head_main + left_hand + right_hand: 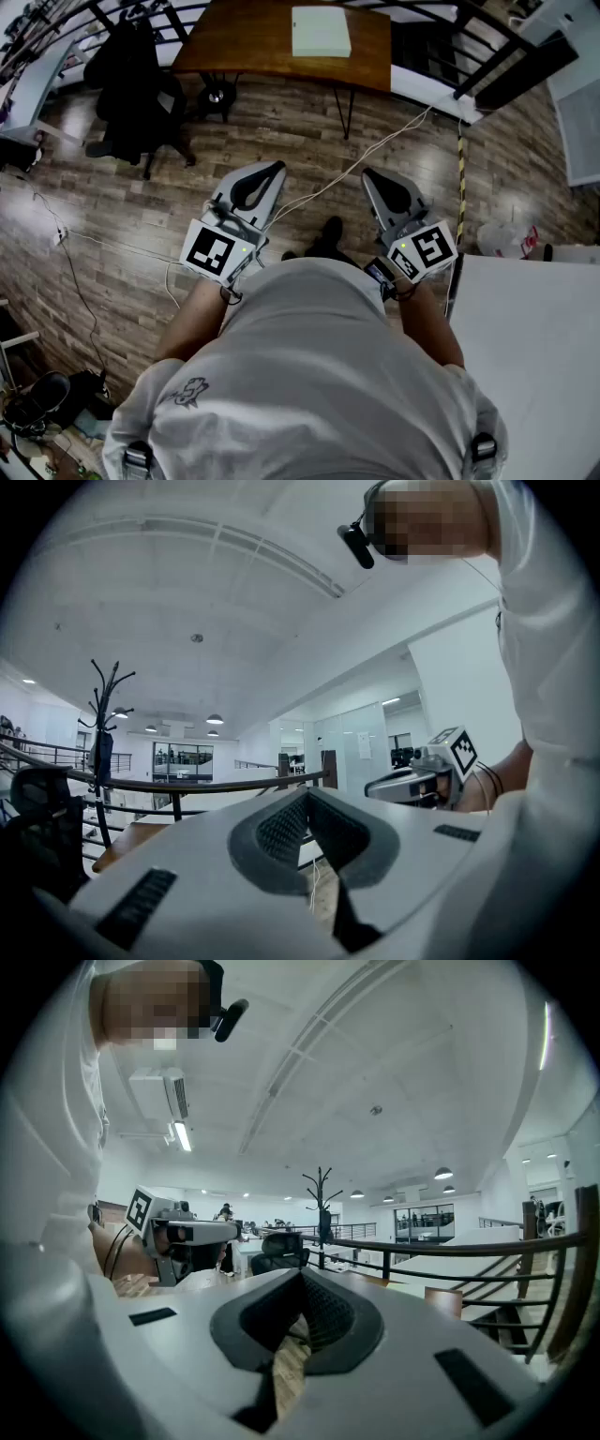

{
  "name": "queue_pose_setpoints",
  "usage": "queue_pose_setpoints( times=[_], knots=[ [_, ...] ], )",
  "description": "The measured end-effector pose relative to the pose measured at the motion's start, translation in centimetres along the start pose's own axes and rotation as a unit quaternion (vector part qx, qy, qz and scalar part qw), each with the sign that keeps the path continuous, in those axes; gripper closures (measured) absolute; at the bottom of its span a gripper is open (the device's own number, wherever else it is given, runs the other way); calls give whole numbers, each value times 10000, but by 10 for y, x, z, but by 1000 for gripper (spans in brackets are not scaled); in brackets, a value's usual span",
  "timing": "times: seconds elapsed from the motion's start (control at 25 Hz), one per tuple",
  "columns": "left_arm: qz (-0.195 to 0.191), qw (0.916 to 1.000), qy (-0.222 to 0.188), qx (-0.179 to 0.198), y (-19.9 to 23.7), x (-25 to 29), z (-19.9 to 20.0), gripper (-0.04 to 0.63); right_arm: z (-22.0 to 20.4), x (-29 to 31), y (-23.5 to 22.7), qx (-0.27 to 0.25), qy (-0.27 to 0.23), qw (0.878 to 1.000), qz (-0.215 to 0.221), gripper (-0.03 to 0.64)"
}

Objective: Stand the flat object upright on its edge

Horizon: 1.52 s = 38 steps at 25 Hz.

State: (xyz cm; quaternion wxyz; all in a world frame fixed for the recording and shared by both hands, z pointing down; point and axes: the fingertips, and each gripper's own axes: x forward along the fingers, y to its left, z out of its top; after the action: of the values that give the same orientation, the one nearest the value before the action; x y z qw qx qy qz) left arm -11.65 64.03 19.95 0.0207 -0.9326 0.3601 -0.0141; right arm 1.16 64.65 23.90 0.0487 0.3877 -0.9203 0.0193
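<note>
Wood-plank floor (122,216), brown desk (253,42), black office chair (131,84), dark railing (441,1247)

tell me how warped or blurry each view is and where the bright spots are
Head view: strong fisheye, the floor planks bow, evenly lit and sharp. Left gripper view: round black vignette, the railing curves, the ceiling lamps glow small, the shut left tongs fill the bottom. Right gripper view: same vignette, the strip light glares brightest, the right tongs loom large.

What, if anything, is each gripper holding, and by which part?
Nothing: the left gripper and right gripper are both shut and empty.
</note>
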Motion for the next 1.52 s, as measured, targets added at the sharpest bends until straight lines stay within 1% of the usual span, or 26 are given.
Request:
queue_pose_setpoints(
  times=[0.24,0.48,0.64,0.8,1.0,1.12,1.2,1.52],
  knots=[
    [71,10000,30,-64,12,6,-2,583,3,6,-11,24,-6,10000,-45,584],
    [100,9998,98,-128,19,17,-6,583,-2,8,-26,38,54,10000,40,584],
    [177,9995,159,-199,26,29,-13,583,-9,10,-45,38,115,9999,12,584],
    [255,9991,281,-179,40,44,-21,583,-12,15,-72,22,129,9999,-69,583],
    [374,9985,381,-127,56,77,-26,583,-13,24,-111,-41,188,9998,-20,583],
    [383,9981,352,-321,63,100,-31,583,-13,30,-135,-58,189,9998,-40,584],
    [420,9978,346,-372,68,116,-35,583,-12,34,-149,-84,187,9998,-12,584],
    [599,9974,304,-276,78,172,-34,583,-9,44,-197,-144,178,9990,387,584]
  ],
)
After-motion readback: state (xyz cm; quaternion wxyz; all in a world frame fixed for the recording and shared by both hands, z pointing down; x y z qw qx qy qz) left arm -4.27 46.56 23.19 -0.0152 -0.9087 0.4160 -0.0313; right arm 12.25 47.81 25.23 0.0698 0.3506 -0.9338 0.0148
